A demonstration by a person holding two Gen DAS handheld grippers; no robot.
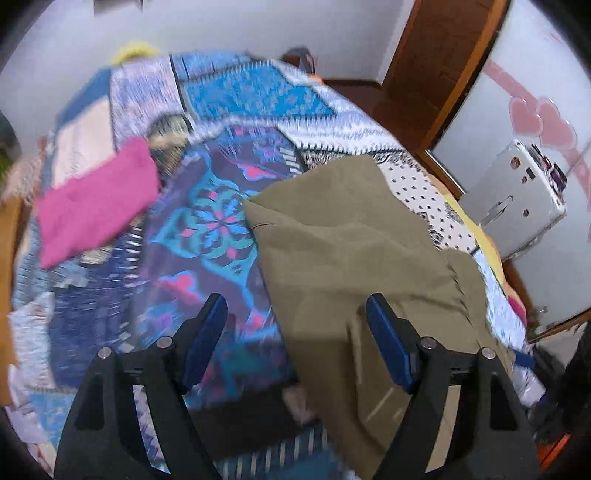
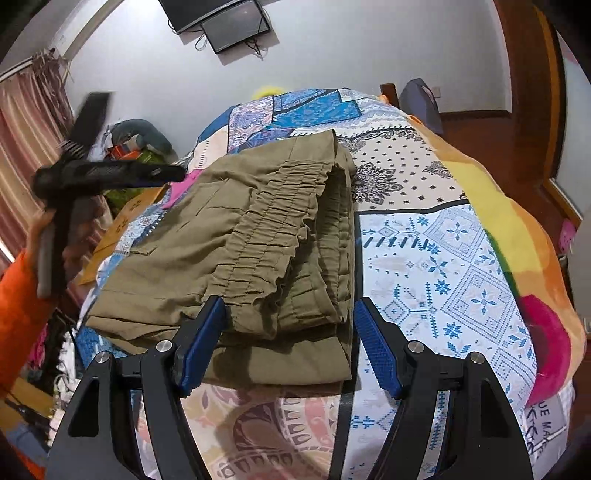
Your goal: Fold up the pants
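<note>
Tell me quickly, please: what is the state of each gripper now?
Left gripper: open, holding nothing, above the olive pants.
Right gripper: open, holding nothing, fingers either side of the pants' waistband end.

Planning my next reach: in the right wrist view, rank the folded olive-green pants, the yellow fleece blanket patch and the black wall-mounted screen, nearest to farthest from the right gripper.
1. Folded olive-green pants: lying on the bed just beyond the open right gripper.
2. Yellow fleece blanket patch: farther back, on the right.
3. Black wall-mounted screen: farthest, on the back wall, upper left.
</note>
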